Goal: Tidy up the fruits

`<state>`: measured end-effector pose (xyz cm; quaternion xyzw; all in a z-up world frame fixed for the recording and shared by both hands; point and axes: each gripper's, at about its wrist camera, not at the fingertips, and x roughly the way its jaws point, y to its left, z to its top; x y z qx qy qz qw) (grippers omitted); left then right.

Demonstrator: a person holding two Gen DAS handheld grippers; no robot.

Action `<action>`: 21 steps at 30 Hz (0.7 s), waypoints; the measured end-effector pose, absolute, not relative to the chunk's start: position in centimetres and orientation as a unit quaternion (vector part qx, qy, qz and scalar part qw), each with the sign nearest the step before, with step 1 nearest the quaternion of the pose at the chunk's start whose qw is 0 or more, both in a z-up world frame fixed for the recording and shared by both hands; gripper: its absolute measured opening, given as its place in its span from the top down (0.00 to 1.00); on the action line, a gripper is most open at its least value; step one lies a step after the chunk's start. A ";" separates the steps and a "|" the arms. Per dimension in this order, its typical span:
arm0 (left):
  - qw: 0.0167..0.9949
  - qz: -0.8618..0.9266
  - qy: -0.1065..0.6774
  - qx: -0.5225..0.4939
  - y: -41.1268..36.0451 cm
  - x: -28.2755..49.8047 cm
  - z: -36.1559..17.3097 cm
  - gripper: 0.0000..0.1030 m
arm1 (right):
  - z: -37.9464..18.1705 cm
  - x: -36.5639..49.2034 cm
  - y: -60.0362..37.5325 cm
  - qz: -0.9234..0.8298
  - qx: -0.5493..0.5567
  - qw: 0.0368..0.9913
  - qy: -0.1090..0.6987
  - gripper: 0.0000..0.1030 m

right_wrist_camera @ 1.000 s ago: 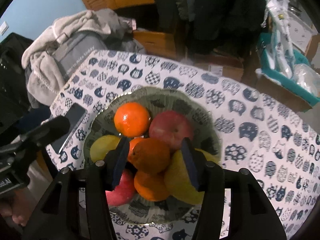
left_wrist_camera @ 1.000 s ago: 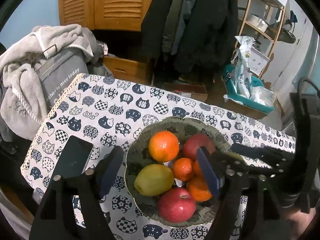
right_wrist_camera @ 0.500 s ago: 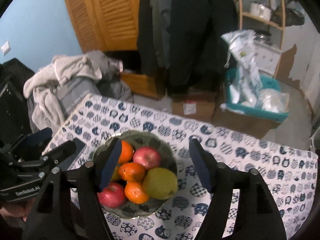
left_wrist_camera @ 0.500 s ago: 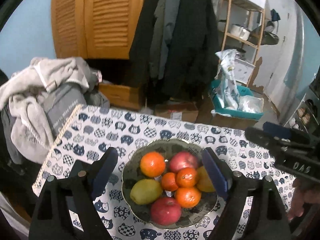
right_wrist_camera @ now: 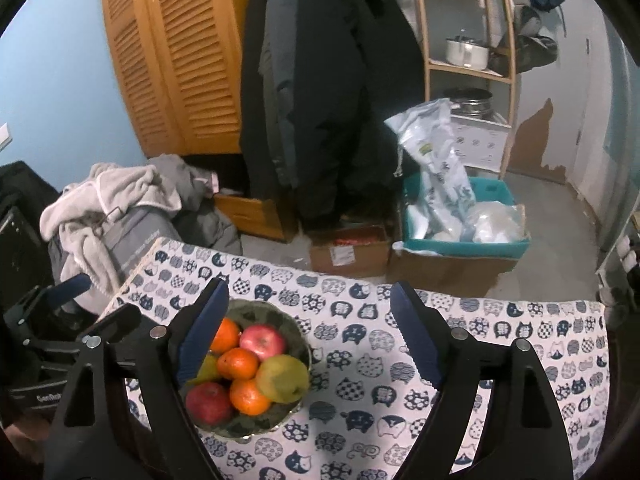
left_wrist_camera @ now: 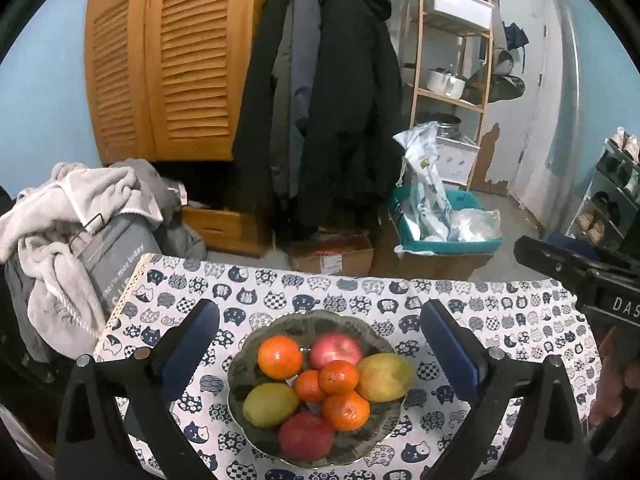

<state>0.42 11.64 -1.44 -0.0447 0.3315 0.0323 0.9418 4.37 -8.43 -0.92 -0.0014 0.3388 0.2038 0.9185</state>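
Note:
A patterned bowl point(left_wrist_camera: 256, 340) on the cat-print tablecloth point(left_wrist_camera: 500, 320) holds several fruits: oranges point(left_wrist_camera: 279, 357), red apples point(left_wrist_camera: 306, 436), and yellow-green mangoes point(left_wrist_camera: 384, 376). My left gripper point(left_wrist_camera: 318, 350) is open and empty, held well above and back from the bowl. My right gripper point(right_wrist_camera: 308, 336) is open and empty, above the cloth to the right of the bowl point(right_wrist_camera: 292, 328). The right gripper's body shows at the right edge of the left wrist view point(left_wrist_camera: 580, 276).
A pile of grey and white clothes point(left_wrist_camera: 72, 224) lies past the table's left edge. Dark coats point(left_wrist_camera: 332, 112) hang behind, with cardboard boxes point(left_wrist_camera: 332, 256) and a teal bin point(left_wrist_camera: 444, 236) on the floor. A wooden shelf point(left_wrist_camera: 452, 60) stands at the back right.
Both grippers have pulled up and back from the bowl. The right gripper let go of an orange in the bowl and opened wide. The bowl now looks smaller and lower.

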 end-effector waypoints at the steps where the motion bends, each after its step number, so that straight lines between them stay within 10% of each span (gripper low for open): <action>1: 0.942 0.031 0.331 -0.046 11.6 0.4 -1.3 0.01 | -0.9 4.3 -8.8 0.201 -0.002 0.919 0.338 0.20; 21: 0.936 0.016 0.350 -0.013 8.5 1.4 -1.3 0.01 | -1.1 3.8 -13.3 0.146 -0.014 0.928 0.343 0.20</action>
